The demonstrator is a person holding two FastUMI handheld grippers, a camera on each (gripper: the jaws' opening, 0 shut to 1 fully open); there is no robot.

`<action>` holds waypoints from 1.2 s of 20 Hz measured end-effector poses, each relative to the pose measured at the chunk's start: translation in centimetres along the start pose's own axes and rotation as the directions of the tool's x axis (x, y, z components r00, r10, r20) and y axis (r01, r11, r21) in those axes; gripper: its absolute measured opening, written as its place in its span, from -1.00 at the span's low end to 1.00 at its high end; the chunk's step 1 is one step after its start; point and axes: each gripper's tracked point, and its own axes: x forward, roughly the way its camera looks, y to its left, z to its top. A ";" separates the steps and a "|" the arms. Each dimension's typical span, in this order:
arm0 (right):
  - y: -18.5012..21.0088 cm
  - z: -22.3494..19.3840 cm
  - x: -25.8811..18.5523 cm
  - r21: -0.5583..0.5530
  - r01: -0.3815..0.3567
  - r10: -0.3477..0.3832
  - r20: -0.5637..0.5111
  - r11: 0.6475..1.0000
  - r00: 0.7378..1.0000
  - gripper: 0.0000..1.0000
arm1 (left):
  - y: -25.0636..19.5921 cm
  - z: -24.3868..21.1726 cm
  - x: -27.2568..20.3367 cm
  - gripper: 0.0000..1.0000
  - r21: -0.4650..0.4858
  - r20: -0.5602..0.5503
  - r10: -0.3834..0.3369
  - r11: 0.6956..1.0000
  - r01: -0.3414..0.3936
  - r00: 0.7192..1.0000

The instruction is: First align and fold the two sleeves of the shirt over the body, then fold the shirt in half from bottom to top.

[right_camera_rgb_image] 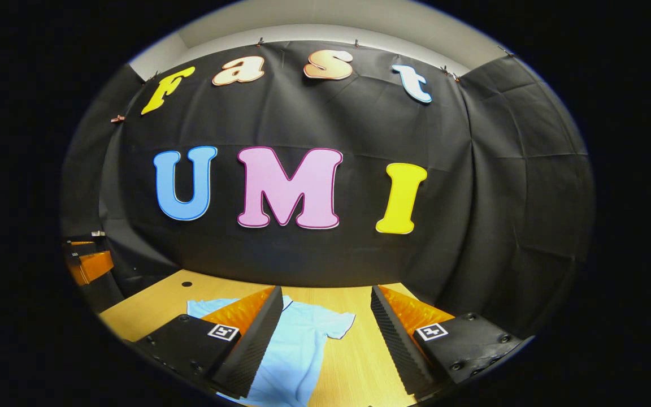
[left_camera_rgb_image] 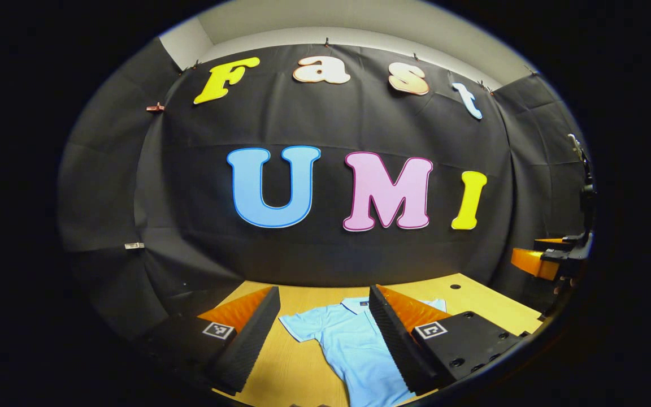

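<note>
Both spread wide, holding nothing: left hand-held gripper (left_camera_rgb_image: 321, 333), right hand-held gripper (right_camera_rgb_image: 325, 333). Shirt (left_camera_rgb_image: 354, 345) flat on desk (left_camera_rgb_image: 297, 373), unfolded. Collar toward 12 o'clock, long axis 12-to-6, sleeves nearest respective sides.

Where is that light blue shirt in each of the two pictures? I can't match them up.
Left gripper view: the light blue shirt lies low in the middle on the wooden table, between this claw's two fingers, partly behind one of them.
Right gripper view: the shirt lies low and left of middle, partly behind a finger.
Shared landmark: the small dark hole in the tabletop, beyond the shirt.
</note>
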 end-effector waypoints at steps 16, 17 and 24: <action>1.0 -2.1 2.6 -0.008 -0.049 0.049 -0.061 0.999 0.997 0.94 | -1.9 -0.5 1.2 1.00 0.005 -0.025 -0.014 1.000 0.015 1.000; 1.0 -2.5 3.0 -0.010 -0.052 0.051 -0.071 0.999 0.996 0.94 | -2.1 -0.4 1.4 1.00 -0.001 -0.025 -0.016 1.000 0.016 1.000; -0.2 -4.7 6.5 -0.011 -0.060 0.059 -0.118 0.998 0.991 0.95 | -2.2 -1.3 2.3 1.00 0.018 -0.043 0.013 1.000 -0.012 0.999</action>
